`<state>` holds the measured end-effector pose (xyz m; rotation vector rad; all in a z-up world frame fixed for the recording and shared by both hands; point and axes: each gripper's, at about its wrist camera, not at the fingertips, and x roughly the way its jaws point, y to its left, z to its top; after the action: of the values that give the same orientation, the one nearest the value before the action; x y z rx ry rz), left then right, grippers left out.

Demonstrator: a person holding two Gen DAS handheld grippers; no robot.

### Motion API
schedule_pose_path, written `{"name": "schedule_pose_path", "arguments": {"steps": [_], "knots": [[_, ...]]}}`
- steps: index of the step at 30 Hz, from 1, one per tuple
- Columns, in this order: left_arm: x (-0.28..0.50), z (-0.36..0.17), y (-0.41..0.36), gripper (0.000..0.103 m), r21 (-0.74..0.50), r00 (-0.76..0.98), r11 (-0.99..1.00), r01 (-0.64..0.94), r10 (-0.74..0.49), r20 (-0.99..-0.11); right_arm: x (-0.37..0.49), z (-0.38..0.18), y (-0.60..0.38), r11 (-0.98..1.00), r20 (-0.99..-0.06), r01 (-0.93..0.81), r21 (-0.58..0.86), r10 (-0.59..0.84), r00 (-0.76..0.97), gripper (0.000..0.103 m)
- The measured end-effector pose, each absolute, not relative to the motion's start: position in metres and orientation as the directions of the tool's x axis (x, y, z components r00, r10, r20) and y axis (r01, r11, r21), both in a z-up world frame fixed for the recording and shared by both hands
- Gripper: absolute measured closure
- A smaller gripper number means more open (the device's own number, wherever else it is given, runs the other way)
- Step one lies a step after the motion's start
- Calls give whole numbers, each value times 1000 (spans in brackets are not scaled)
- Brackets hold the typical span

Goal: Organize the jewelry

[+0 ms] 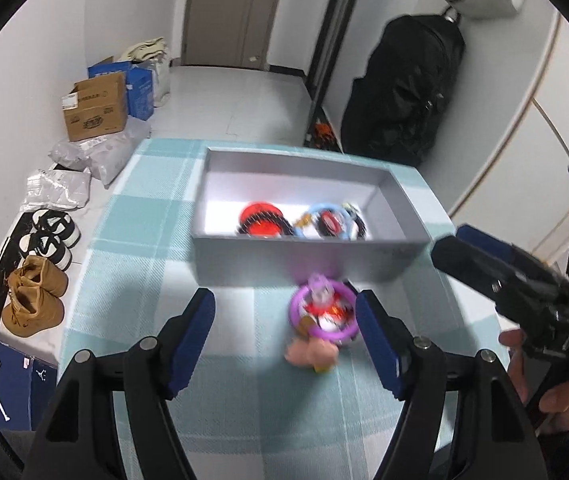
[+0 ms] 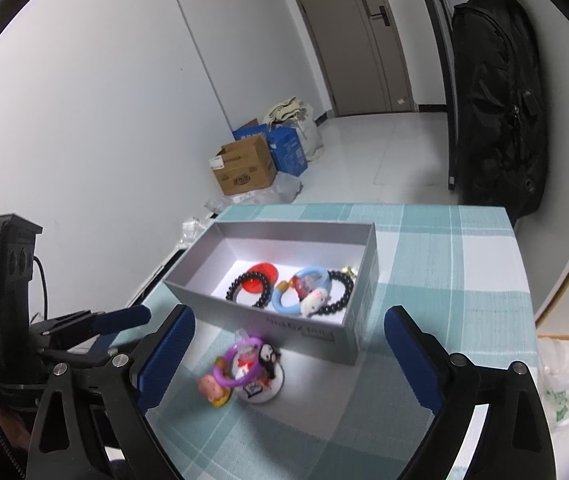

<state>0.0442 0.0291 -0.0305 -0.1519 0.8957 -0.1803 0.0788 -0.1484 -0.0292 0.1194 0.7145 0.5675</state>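
A grey open box (image 1: 308, 256) (image 2: 348, 336) stands on the checked tablecloth. Inside it lie a black bead bracelet over a red disc (image 2: 258, 282), a blue ring bracelet with a white charm (image 2: 302, 294) and another black bead bracelet (image 2: 344, 288). In front of the box lies a small pile: a purple ring bracelet (image 1: 322, 314) (image 2: 238, 364), a pink charm (image 2: 210, 388) and a white badge (image 2: 262, 386). My left gripper (image 1: 284, 338) is open just above this pile, empty. My right gripper (image 2: 288, 352) is open and empty above the same pile; it shows at the right in the left wrist view (image 1: 484, 264).
The table (image 2: 464, 280) has its far edge behind the box. On the floor to the left are cardboard boxes (image 1: 94, 106), plastic bags, shoes (image 1: 36, 300) and a blue shoebox (image 1: 4, 380). A black bag (image 2: 500, 100) hangs at the right. A plastic bag (image 2: 568, 384) lies at the table's right.
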Motion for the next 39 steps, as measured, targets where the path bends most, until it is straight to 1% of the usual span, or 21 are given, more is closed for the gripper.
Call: {"name": "schedule_pose_path", "arguments": {"steps": [5,10,15,21,22,23,25,27,28,29,39], "knots": [[41,-43,18,35,-170,575,977,132,-215,-789,76,-32,-152,851,-602,-439,288,517,608,6],[43,-52,12,35,-188,532,968,166,-249,-809,76,-36,-156,857,-619,-428,287,507,600,6],[46,-60,11,35,-180,487,971,155,-233,-842,76,-41,-160,862,-634,-416,289,498,592,6],[48,-61,11,35,-206,479,965,161,-259,-839,76,-45,-161,869,-656,-407,280,483,579,6],[48,-62,10,38,-205,475,965,162,-259,-841,76,-45,-160,870,-659,-408,278,482,578,6],[48,-63,10,49,-209,471,964,167,-264,-842,76,-46,-160,869,-661,-408,279,482,576,6],[48,-65,9,62,-219,459,960,174,-276,-844,76,-46,-160,870,-664,-408,278,480,573,6],[48,-66,8,64,-212,460,962,175,-270,-846,76,-48,-160,872,-671,-405,274,476,569,6],[49,-65,7,67,-212,459,961,177,-271,-846,77,-48,-160,873,-674,-404,273,473,568,6],[49,-65,8,72,-215,458,960,178,-274,-846,77,-49,-160,875,-677,-401,271,469,567,6],[48,-65,9,72,-243,433,952,188,-302,-849,79,-54,-163,881,-692,-382,279,460,556,6]]}}
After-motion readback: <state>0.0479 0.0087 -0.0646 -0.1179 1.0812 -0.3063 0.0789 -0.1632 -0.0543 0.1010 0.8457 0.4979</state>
